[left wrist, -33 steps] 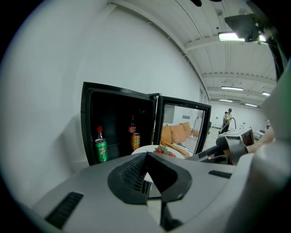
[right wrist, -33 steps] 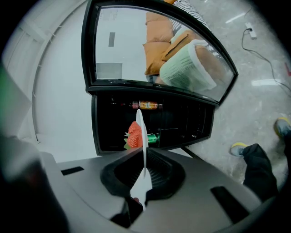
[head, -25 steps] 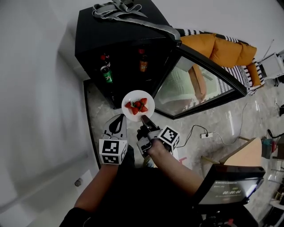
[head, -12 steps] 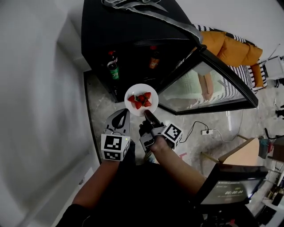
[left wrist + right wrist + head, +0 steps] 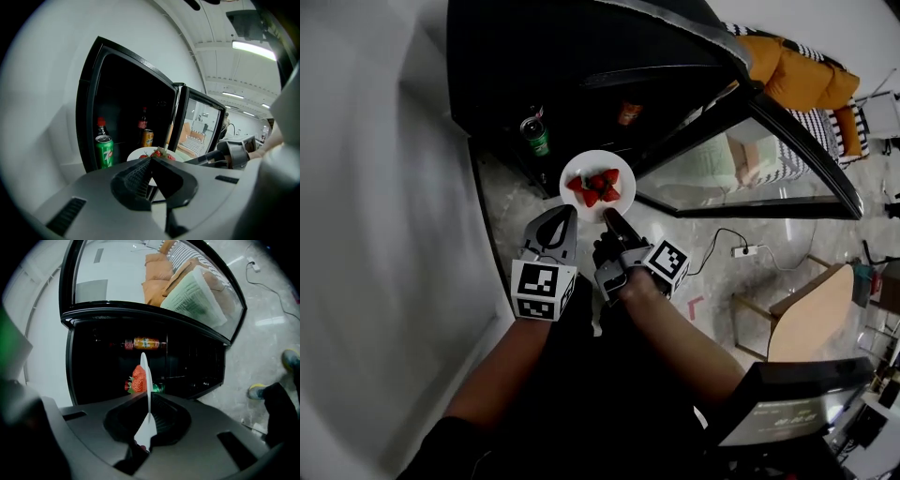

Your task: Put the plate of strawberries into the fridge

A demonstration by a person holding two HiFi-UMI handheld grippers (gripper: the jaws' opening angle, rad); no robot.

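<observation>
A white plate (image 5: 580,168) with several red strawberries (image 5: 598,186) hangs level in front of the open black fridge (image 5: 581,66). My right gripper (image 5: 607,216) is shut on the plate's near rim. In the right gripper view the plate (image 5: 146,376) shows edge-on between the jaws of that gripper (image 5: 149,414), with strawberries (image 5: 137,379) to its left. My left gripper (image 5: 566,212) is shut on nothing, just left of the plate. From the left gripper (image 5: 151,160) I see the plate (image 5: 136,153) just beyond its tips.
Inside the fridge stand a green can (image 5: 534,137), an orange can (image 5: 629,114) and two bottles (image 5: 143,120). The glass door (image 5: 750,155) is swung open to the right. A white wall (image 5: 384,234) runs along the left. A cable and power strip (image 5: 741,250) lie on the marble floor.
The plate in my right gripper has moved forward toward the fridge opening, and the fridge now looms nearer. The left gripper went along beside it.
</observation>
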